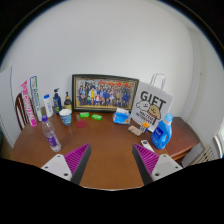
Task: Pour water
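Note:
A clear plastic water bottle (49, 134) with a pale cap stands on the brown wooden table (108, 140), beyond my left finger. Farther back, a white cup (66, 117) stands near the framed photo. My gripper (112, 162) hangs over the table's near part, open, its two magenta pads (76, 157) spread wide with only bare wood between them. Nothing is held. The bottle stands well ahead and to the left of the fingers.
A framed group photo (104, 93) leans on the wall at the back. A white "GIFT" bag (153, 106) and a blue spray bottle (163, 133) stand to the right, a blue box (121, 117) beside them. Several bottles (52, 102) and a pink card (28, 102) crowd the left.

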The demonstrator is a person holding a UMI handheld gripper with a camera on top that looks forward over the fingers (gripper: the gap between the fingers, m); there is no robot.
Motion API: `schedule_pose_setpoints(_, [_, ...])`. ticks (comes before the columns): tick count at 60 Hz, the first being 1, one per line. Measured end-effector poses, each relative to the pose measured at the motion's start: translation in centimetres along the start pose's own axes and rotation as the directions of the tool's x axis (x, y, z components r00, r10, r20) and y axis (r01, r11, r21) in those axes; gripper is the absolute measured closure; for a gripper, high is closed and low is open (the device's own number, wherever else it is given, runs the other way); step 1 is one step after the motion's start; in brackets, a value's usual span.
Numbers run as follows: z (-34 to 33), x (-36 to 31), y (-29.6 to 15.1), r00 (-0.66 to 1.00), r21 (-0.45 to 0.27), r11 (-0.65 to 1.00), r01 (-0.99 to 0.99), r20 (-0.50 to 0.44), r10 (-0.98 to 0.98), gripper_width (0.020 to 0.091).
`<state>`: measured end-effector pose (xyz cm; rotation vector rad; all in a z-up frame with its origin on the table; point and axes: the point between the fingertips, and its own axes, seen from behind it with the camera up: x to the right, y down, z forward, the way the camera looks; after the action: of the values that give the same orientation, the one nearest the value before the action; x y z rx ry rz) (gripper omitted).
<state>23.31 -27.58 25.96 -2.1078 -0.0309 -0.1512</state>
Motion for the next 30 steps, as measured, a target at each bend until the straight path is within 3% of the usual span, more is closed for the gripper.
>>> schedule_pose_setpoints(16, [2.0,-7.6,1.9,1.000,-0.030,1.000,0.004,0.028,-0.004,0.0250])
schedule_pose_setpoints(30, [5.6,-19.6,3.5,0.991,0.015,1.000,0.004,0.131,-0.005,0.0247])
